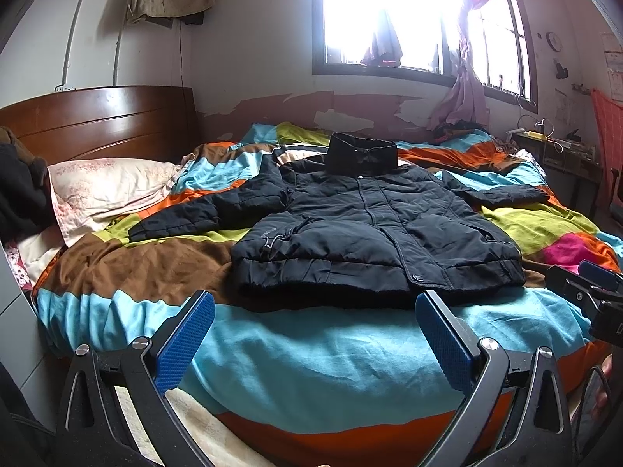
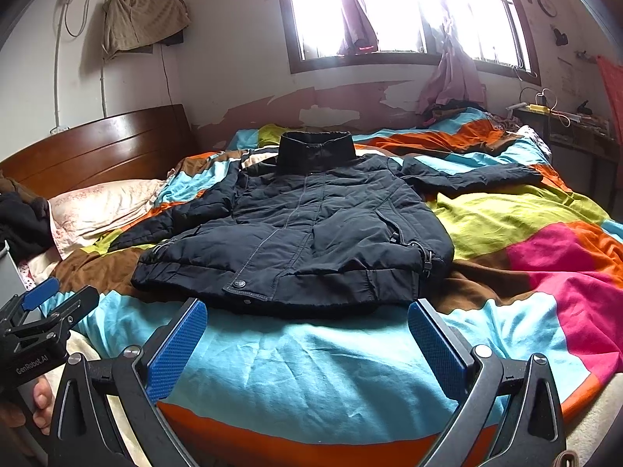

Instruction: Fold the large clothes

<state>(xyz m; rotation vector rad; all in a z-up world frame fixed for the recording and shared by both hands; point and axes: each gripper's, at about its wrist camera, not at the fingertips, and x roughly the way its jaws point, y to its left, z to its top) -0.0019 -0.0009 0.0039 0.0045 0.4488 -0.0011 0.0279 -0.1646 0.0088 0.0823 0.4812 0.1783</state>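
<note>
Jacket [image 1: 373, 229] lies flat and unfolded on the quilt [image 1: 311, 350]. Left gripper [image 1: 315, 334] and right gripper [image 2: 307, 340] both spread wide, empty, near the hem. Folding looks unstarted; next likely grab a sleeve [image 1: 202, 210].

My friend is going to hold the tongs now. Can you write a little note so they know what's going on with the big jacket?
Left tongs: open, holding nothing, hovering over the near edge of the bed, short of the jacket's hem.
Right tongs: open, holding nothing, also just short of the hem.
The black jacket lies flat, front up, zipped, on the patchwork quilt. Collar points to the window, hem toward you, both sleeves spread out to the sides.
Done: jacket is laid out; no fold made.
Left: probably fold each sleeve in across the body, then fold the body over.
</note>
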